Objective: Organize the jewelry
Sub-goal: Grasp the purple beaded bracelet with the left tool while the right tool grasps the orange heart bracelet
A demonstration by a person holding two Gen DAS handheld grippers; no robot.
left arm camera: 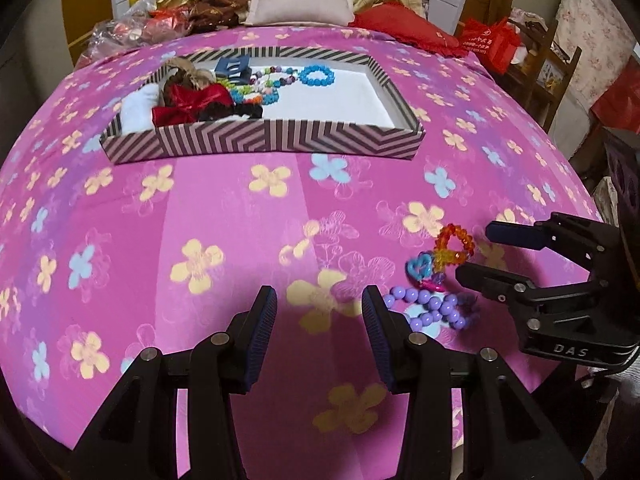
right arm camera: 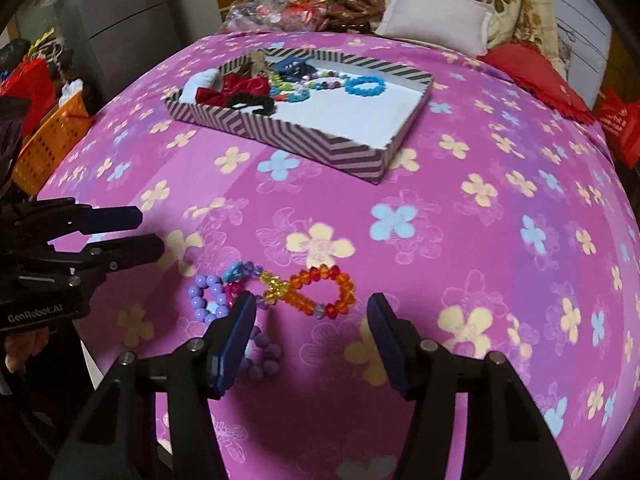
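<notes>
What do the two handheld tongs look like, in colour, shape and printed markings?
Both are black angular frames with silver rivets and dark blue ribbed pads. The right tongs carry white "DAS" lettering on the body; the left tongs carry "GenRobot.AI". No sleeves show.

The bed sheet (right arm camera: 440, 240) is matt woven cloth printed with flowers, while the striped tray (left arm camera: 264, 140) looks like matt printed cardboard with a plain white paper floor. The orange-and-yellow bracelet (right arm camera: 320, 290) has glossy, faceted translucent beads of plastic or glass; the purple bracelet (left arm camera: 432, 306) has smooth, opaque, slightly shiny round beads. Each claw, left (left arm camera: 319, 316) and right (right arm camera: 312, 334), is matt black plastic with bright metal pins and ribbed dark-blue pads (left arm camera: 266, 316), apparently rubber.
</notes>
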